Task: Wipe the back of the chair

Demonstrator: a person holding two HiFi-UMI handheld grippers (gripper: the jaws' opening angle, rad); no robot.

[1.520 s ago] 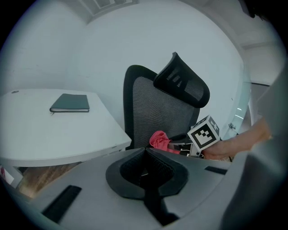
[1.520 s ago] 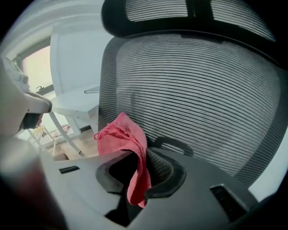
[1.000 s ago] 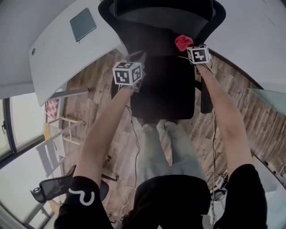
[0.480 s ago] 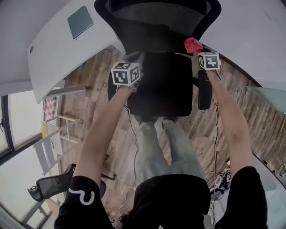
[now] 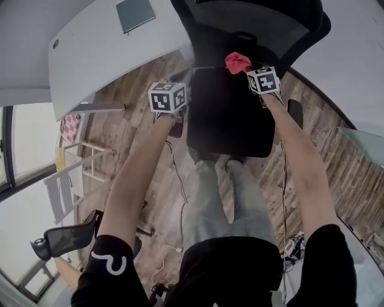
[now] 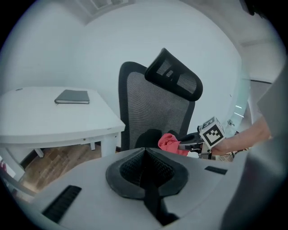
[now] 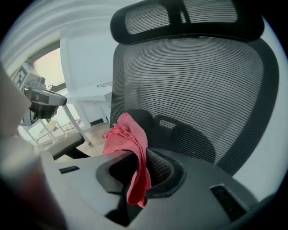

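A black office chair fills the top of the head view, with its mesh back [image 5: 258,24] and seat [image 5: 225,117]. My right gripper [image 5: 245,65] is shut on a red cloth [image 5: 237,60] just in front of the lower backrest. In the right gripper view the cloth [image 7: 128,143] hangs from the shut jaws of the right gripper [image 7: 135,155], close to the mesh back [image 7: 193,94] and under the headrest [image 7: 184,15]. My left gripper [image 5: 182,78] hovers left of the seat. In its own view the left gripper [image 6: 145,155] is shut and holds nothing, with the mesh back [image 6: 153,112] beyond it.
A white desk [image 5: 102,48] with a dark notebook [image 5: 135,13] stands left of the chair. The chair's armrest [image 5: 294,111] sticks out on the right. A second chair [image 5: 57,240] and a white rack [image 5: 75,180] stand at the lower left on the wooden floor.
The chair now sits further right and turned in the head view. My right gripper has carried the red cloth left, to the rear of the seat by the backrest. The left gripper has hardly moved.
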